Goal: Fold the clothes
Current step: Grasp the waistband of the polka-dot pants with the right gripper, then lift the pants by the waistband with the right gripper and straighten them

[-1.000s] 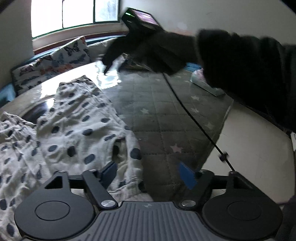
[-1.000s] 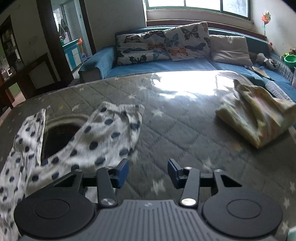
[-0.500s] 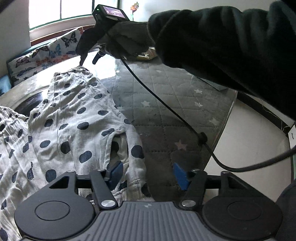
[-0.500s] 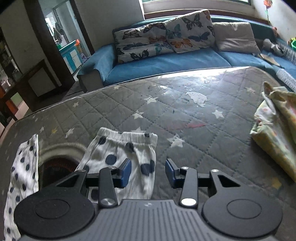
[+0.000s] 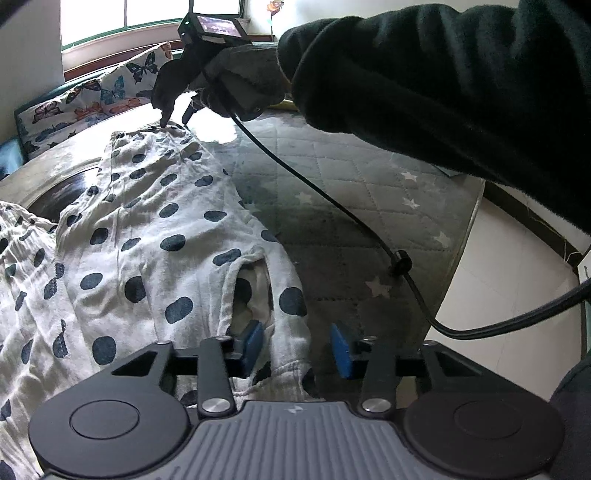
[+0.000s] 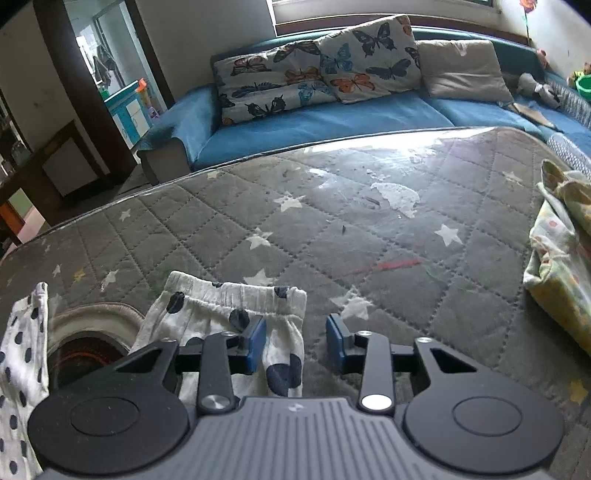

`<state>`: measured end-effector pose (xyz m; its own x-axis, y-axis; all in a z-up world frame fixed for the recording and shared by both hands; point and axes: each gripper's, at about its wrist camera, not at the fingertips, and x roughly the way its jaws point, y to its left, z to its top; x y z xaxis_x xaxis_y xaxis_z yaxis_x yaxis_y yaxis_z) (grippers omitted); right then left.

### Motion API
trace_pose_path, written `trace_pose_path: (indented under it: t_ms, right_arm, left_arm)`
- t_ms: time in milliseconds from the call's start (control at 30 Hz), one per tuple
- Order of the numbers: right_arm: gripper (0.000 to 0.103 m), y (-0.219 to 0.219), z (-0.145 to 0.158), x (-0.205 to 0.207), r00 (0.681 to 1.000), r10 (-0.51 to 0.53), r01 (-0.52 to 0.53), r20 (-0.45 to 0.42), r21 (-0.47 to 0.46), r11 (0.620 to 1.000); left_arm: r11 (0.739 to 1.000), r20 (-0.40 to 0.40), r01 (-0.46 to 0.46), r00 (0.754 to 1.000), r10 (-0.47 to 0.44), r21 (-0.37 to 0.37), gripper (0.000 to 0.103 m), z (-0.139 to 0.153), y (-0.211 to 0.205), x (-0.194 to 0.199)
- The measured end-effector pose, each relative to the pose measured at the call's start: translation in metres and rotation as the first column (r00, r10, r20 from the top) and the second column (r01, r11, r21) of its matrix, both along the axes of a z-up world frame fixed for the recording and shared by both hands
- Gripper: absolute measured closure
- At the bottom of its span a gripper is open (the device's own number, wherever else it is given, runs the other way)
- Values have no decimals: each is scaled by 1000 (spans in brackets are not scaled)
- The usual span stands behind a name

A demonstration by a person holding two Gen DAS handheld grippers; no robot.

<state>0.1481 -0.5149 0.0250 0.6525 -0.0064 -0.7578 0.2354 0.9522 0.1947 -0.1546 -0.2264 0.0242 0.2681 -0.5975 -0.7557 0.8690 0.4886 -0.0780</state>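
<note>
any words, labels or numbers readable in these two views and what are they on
None can be read.
The small screen on the right gripper glows, but its content is too blurred to read.
A small embossed mark on the gripper body is a logo shape, not letters.

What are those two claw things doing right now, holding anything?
Left gripper: jaws open, just closing around the edge of the polka-dot pants, not yet pinching.
Right gripper: jaws open, just closing around the pants' cuff, not yet gripping.
</note>
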Motion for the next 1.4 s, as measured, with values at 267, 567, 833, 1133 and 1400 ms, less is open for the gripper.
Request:
trace_pose_path:
  t_ms: [267, 567, 833, 1133, 1400]
  right_arm:
    - [98, -2, 6, 0, 1000, -16, 15, 11, 34, 999]
    - [98, 6, 40, -1, 998, -41, 39, 48, 53, 998]
    - [99, 36, 76, 6, 994, -4, -1, 106, 44, 999]
    - [99, 101, 115, 29, 985, 49, -55, 163, 33, 998]
    - [99, 182, 131, 59, 975, 119, -127, 190, 32, 991]
  left_arm:
    - [999, -15, -11, 1000, 10, -33, 92, 0, 10, 5]
    - [994, 2, -39, 999, 40, -103, 96, 13, 29, 3]
    - [972, -19, -140, 990, 139, -190, 96, 30, 69, 8]
    - [918, -41, -267, 963, 267, -292, 97, 49, 121, 10]
    - [857, -79, -374, 925, 371, -356, 97, 55, 172, 15]
